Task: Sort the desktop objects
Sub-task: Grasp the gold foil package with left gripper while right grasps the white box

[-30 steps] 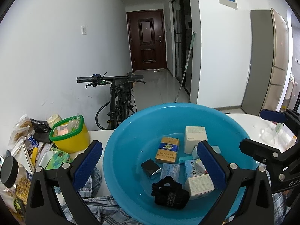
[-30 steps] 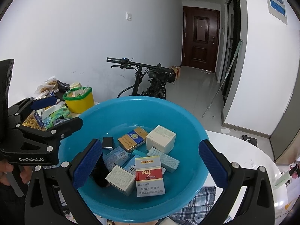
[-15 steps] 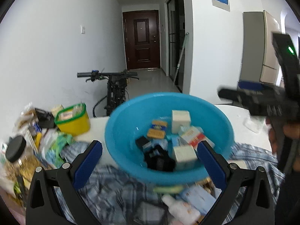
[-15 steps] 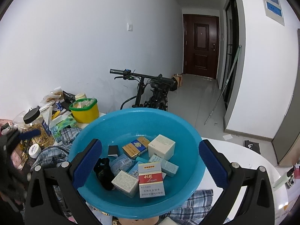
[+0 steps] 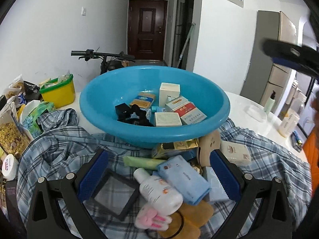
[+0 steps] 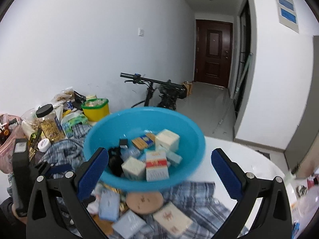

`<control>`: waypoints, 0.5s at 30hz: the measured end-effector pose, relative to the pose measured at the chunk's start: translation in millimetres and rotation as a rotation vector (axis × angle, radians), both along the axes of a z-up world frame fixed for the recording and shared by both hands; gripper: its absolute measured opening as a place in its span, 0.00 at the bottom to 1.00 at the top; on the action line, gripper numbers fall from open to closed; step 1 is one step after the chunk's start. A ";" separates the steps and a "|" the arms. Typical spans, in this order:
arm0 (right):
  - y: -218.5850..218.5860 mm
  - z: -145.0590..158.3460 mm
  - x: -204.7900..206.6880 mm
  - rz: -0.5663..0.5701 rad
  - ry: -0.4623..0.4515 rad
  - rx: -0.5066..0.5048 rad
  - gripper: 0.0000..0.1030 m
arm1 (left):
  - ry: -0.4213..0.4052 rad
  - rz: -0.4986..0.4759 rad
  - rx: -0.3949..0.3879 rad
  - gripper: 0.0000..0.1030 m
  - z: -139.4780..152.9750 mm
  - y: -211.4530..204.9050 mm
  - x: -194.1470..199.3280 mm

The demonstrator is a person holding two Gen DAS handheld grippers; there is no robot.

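A blue plastic basin (image 5: 99, 91) (image 6: 93, 139) holds several small boxes, among them a red and white pack (image 5: 185, 108) and a black scrunchie (image 5: 135, 117). It rests on a checked shirt (image 5: 59, 151) on the white table. My left gripper (image 5: 159, 177) is open and empty, low over loose items in front of the basin: a white lotion bottle (image 5: 157, 191), a light blue pack (image 5: 183, 181) and a black square frame (image 5: 113, 193). My right gripper (image 6: 159, 173) is open and empty, above the basin's near rim. The left gripper shows at the left of the right wrist view.
A yellow tub with a green rim (image 5: 57, 91), snack bags and a jar (image 6: 47, 123) crowd the table's left side. A cream soap box (image 5: 235, 153) and a round tan compact (image 6: 145, 199) lie on the shirt. A pump bottle (image 5: 269, 101) stands at the right. A bicycle (image 6: 159, 91) is behind.
Both grippers have pulled back from the basin and up, so the loose items on the shirt in front of it now show. Both stay open and empty.
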State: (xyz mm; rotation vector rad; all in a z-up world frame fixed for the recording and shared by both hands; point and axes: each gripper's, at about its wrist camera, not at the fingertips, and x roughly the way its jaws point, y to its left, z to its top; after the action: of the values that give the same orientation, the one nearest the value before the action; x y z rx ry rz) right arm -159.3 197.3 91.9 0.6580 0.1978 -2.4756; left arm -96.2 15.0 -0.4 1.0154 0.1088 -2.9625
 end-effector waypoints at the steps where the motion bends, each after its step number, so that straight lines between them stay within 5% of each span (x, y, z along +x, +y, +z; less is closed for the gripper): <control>1: 8.6 -4.6 3.9 -0.010 -0.007 -0.005 1.00 | 0.000 0.004 -0.002 1.00 -1.1 2.7 -2.5; 15: 87.3 -48.3 18.8 -0.067 -0.104 -0.074 1.00 | -0.061 0.085 -0.073 1.00 -29.6 31.2 -46.9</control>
State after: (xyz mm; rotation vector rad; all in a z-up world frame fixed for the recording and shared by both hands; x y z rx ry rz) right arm -140.5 284.6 43.6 0.7710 0.0456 -2.4909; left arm -143.1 46.2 -30.0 1.0630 0.0413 -2.8342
